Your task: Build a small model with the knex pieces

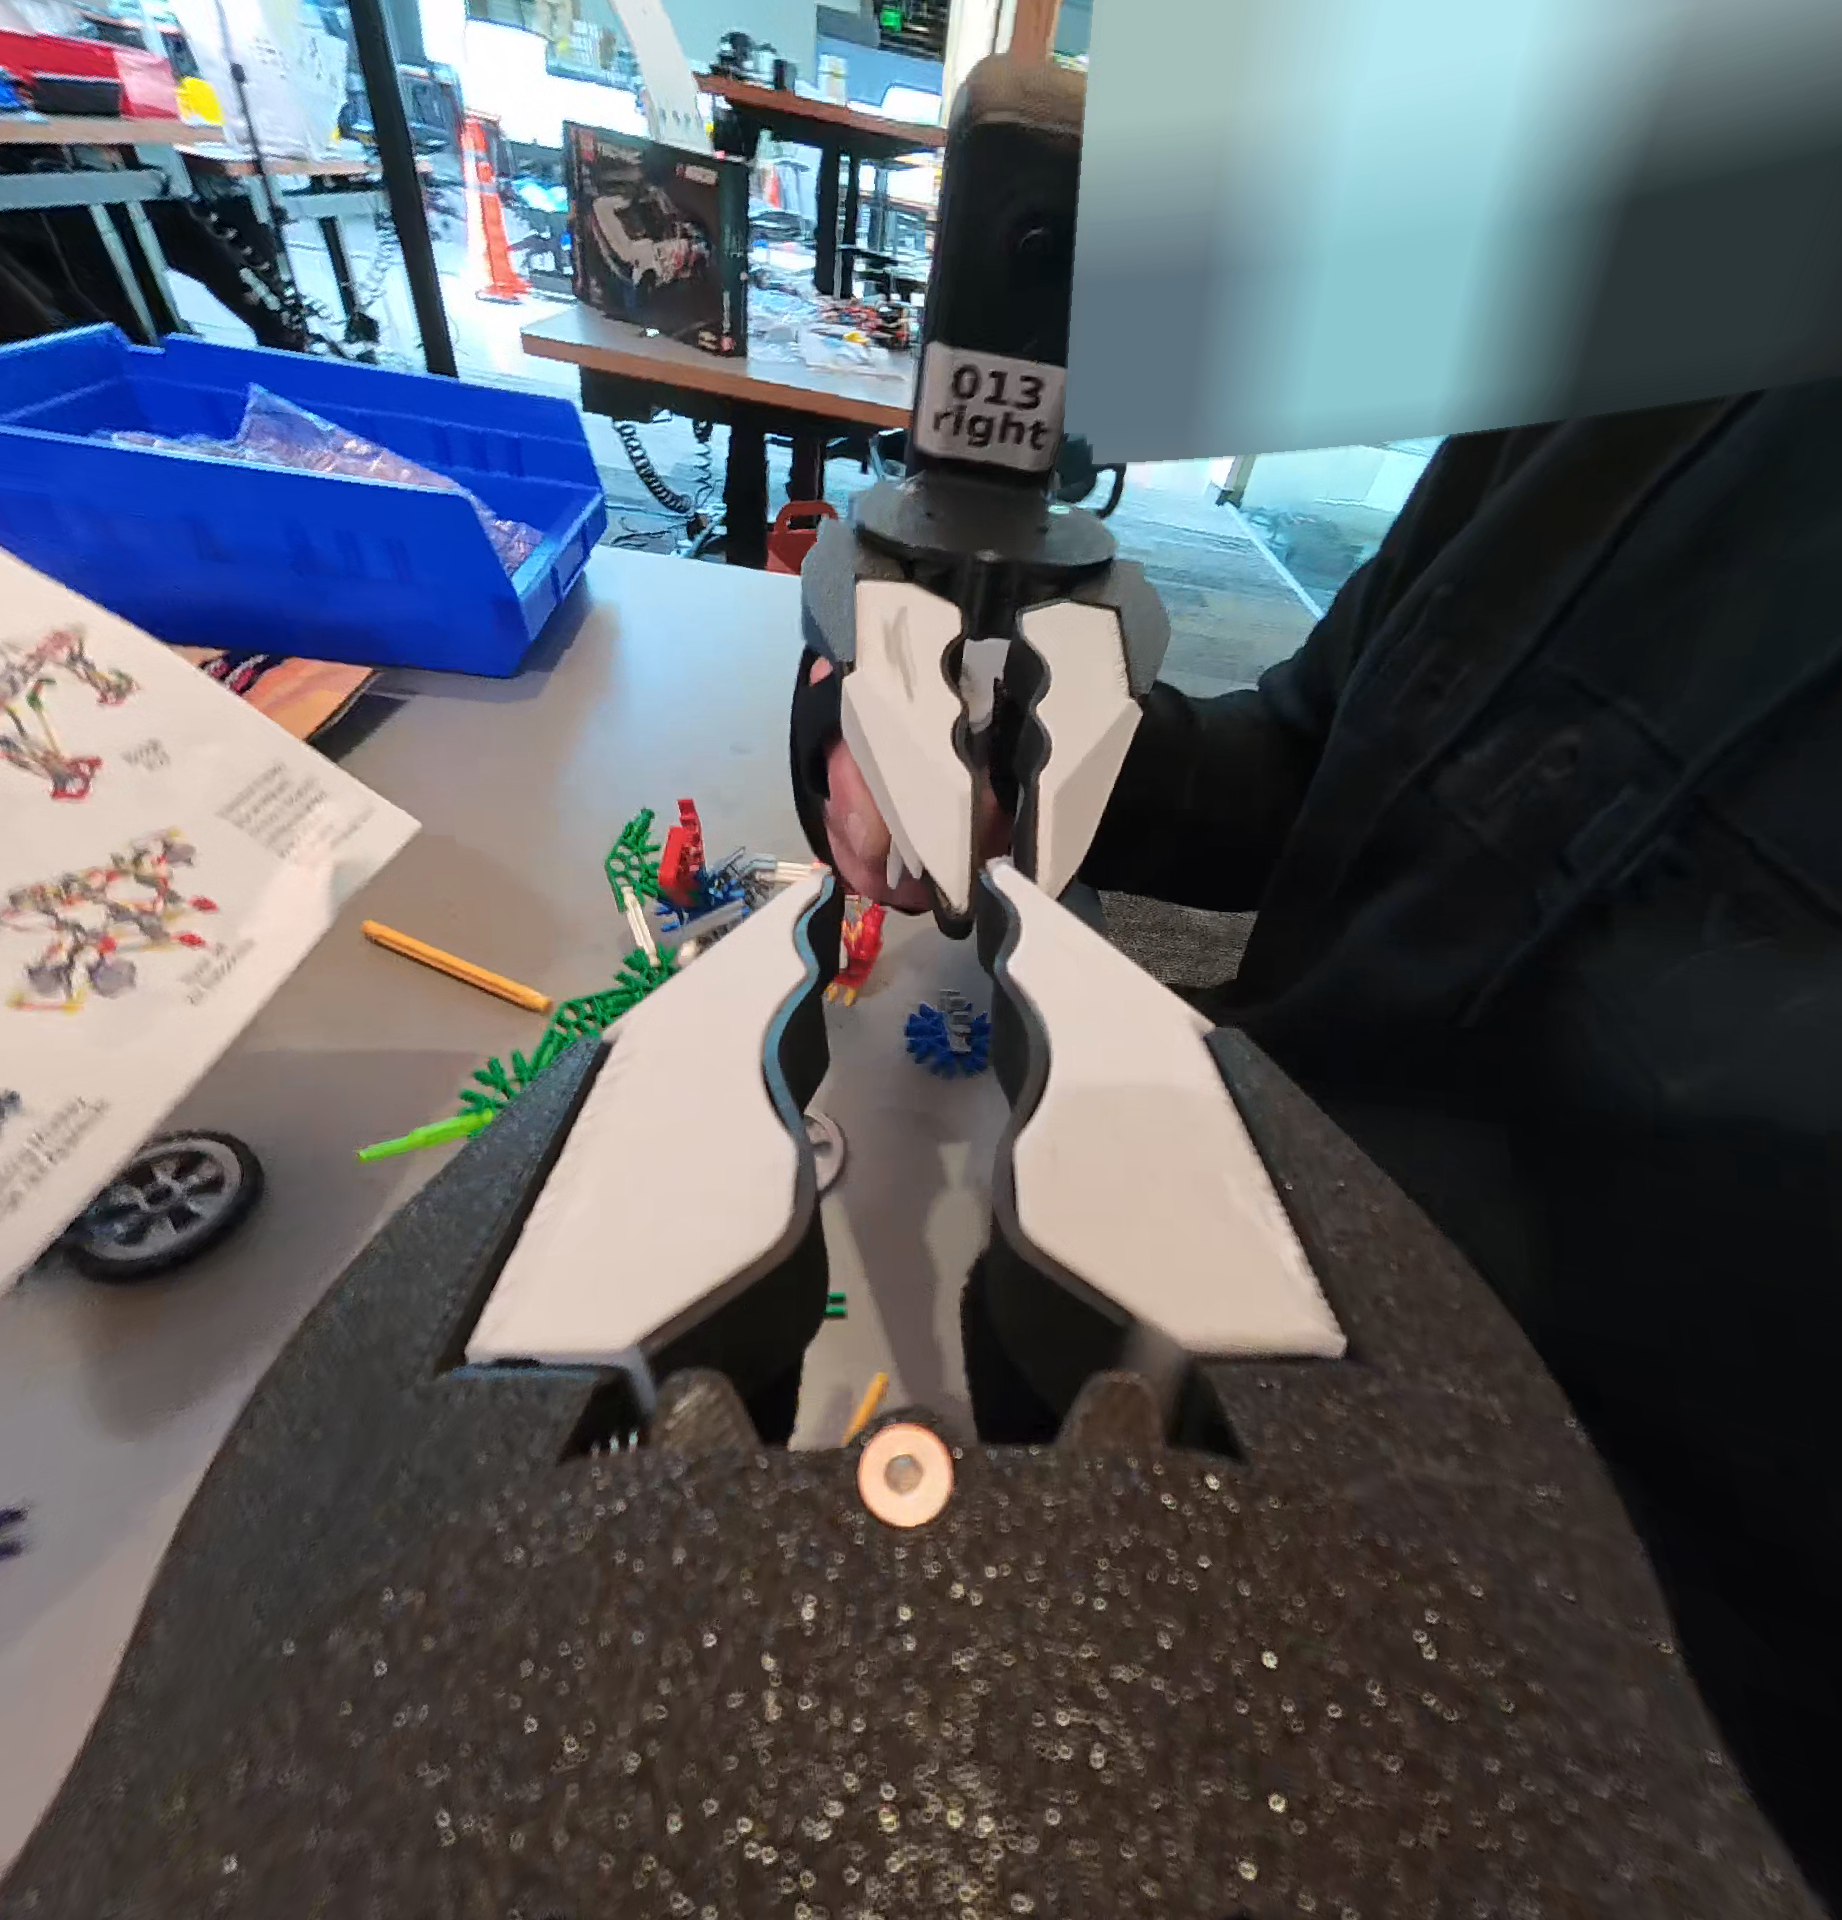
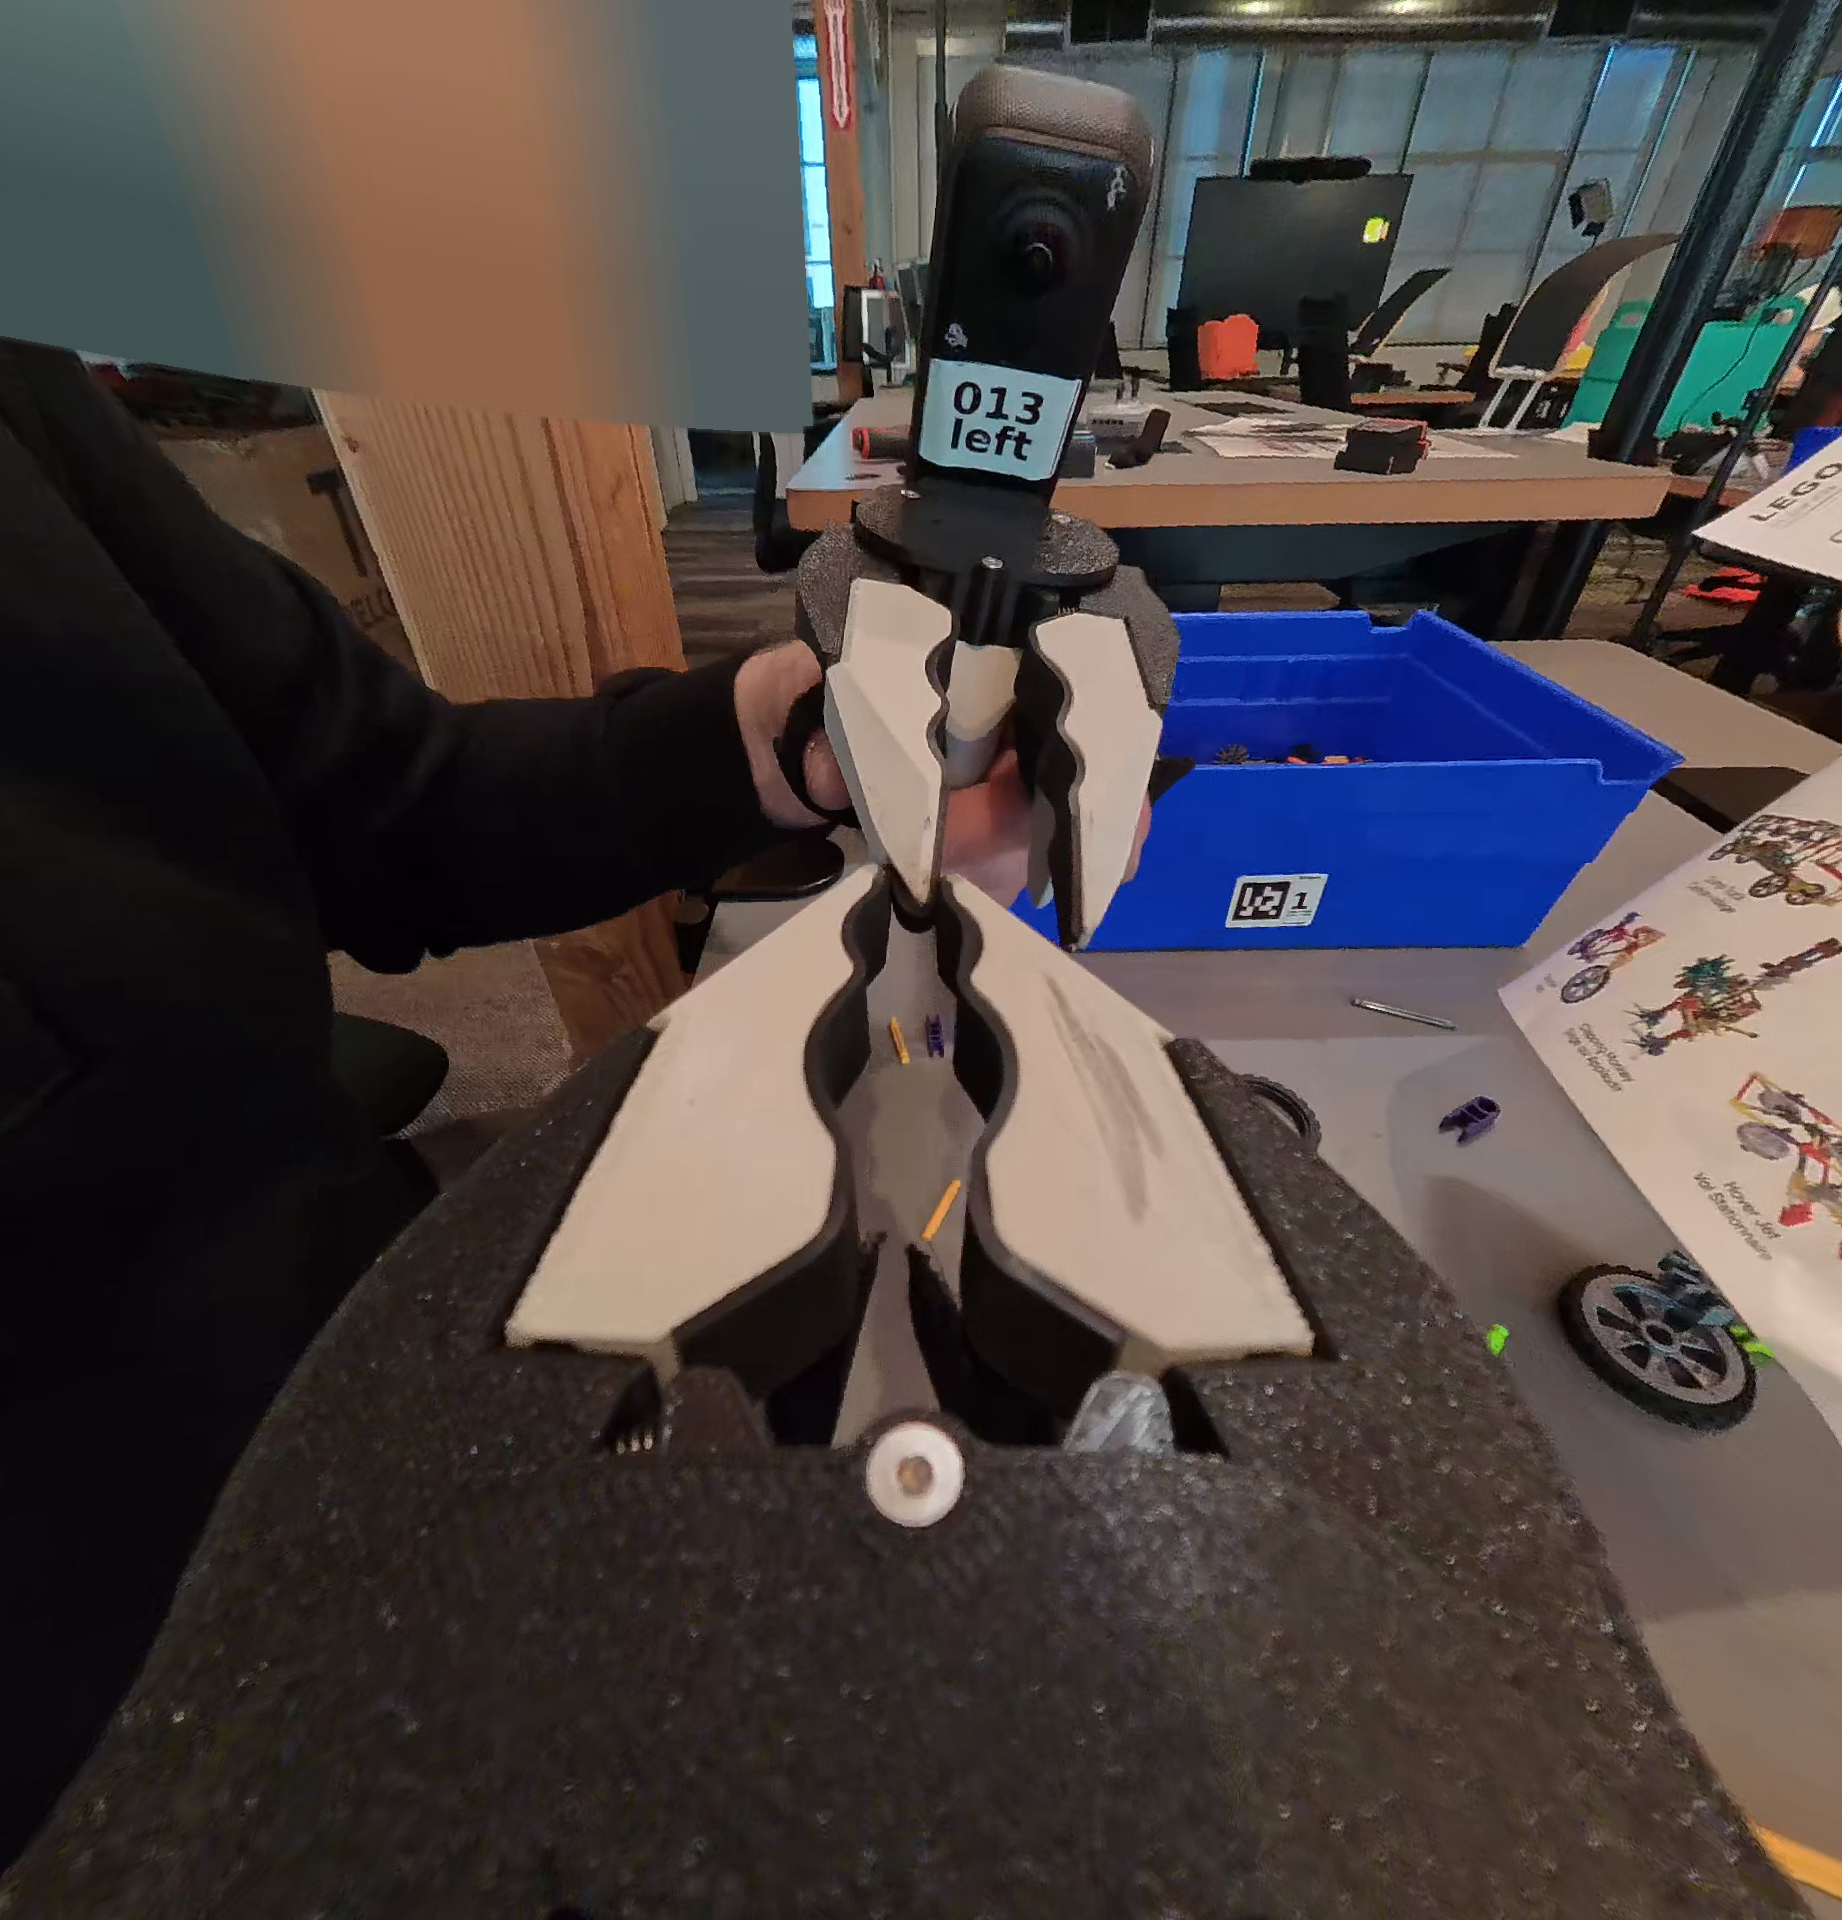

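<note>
The two grippers face each other tip to tip above a grey table (image 1: 605,727). My left gripper (image 1: 909,875) is open and holds nothing. One fingertip of my right gripper (image 1: 995,904) reaches between its tips. In the right wrist view my right gripper (image 2: 914,881) has its jaws only slightly apart and holds no part. A fingertip of the left gripper (image 2: 995,920) sits between them. Below on the table lie a red piece (image 1: 860,945), a blue round connector (image 1: 943,1034), an orange rod (image 2: 941,1210) and a small purple piece (image 2: 935,1034).
A blue bin (image 1: 273,520) (image 2: 1416,831) stands at the back. An instruction sheet (image 1: 117,883) (image 2: 1727,1039) overlaps a wheel (image 1: 164,1200) (image 2: 1660,1340). Green pieces (image 1: 574,1018), a long orange rod (image 1: 460,966) and a purple connector (image 2: 1468,1120) lie loose. A person in black sleeves holds both grippers. The grippers are tip to tip, or close to it.
</note>
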The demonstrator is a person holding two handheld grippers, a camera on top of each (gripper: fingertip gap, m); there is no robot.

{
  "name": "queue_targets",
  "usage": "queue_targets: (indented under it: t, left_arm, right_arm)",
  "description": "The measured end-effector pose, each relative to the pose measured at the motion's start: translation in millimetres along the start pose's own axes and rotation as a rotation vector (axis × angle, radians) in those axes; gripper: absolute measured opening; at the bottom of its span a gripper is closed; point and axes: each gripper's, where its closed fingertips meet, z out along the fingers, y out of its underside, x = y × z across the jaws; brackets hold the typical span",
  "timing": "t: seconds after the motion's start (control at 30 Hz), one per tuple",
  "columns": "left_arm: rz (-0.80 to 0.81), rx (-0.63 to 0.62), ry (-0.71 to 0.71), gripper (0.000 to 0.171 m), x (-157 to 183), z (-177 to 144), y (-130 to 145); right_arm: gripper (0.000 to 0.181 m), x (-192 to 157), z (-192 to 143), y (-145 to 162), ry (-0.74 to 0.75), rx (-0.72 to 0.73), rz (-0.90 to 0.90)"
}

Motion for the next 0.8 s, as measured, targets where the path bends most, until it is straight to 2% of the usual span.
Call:
queue_targets:
  t: [0.1, 0.17, 0.33, 0.57, 0.63, 0.8]
  left_arm:
    - [0.017, -0.028, 0.028, 0.024, -4.9, 3.0, 1.9]
    - [0.020, -0.030, 0.053, 0.029, -4.1, 5.6, 1.0]
    - [0.025, 0.036, 0.042, 0.026, -13.2, 14.8, -6.8]
    - [-0.003, 0.122, 0.126, 0.018, -14.4, 32.0, -2.0]
    - [0.025, 0.111, 0.135, 0.013, -12.5, 34.4, 0.7]
    - [0.109, 0.115, 0.131, 0.013, -9.1, 33.5, 0.2]
  right_arm:
    - [0.006, 5.7, -1.7, 3.0, -0.003, 0.003, -0.001]
    - [0.006, 2.7, -2.8, 2.5, -0.036, 0.023, -0.009]
    - [0.008, 12.3, -11.0, -0.7, 0.002, 0.049, -0.041]
    - [0.007, 18.1, -25.0, 11.0, 0.012, 0.003, -0.057]
    - [0.007, 18.9, -26.9, 14.8, 0.020, -0.011, -0.070]
    - [0.008, 16.0, -26.2, 15.2, 0.046, -0.038, -0.152]
